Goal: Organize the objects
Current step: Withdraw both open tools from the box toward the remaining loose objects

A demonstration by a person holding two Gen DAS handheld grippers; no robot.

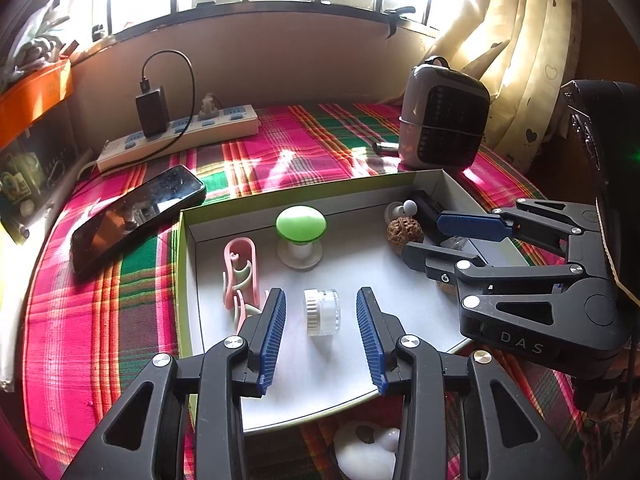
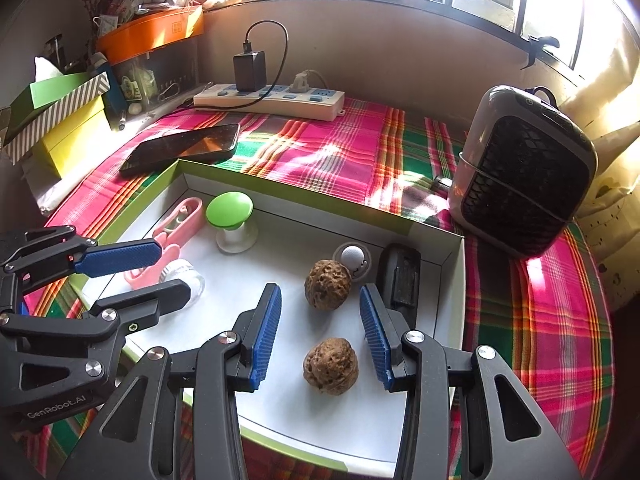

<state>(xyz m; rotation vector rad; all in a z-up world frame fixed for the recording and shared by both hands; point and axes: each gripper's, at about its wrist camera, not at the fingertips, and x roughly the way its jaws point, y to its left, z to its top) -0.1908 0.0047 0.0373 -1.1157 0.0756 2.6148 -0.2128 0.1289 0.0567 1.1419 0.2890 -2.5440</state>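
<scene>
The small clear plastic jar with a ribbed white lid [image 1: 322,312] lies on its side, untouched, between the half-open left gripper [image 1: 321,334].

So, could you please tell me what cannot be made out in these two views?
- White object outside the tray: left wrist view, cut off by the bottom edge and the left tongs; unidentifiable.
- Second walnut: left wrist view, hidden behind the right tongs.
- Small jar: right wrist view, mostly covered by the left tongs.
- Dark block in the tray corner: too dark to identify in either view.
</scene>
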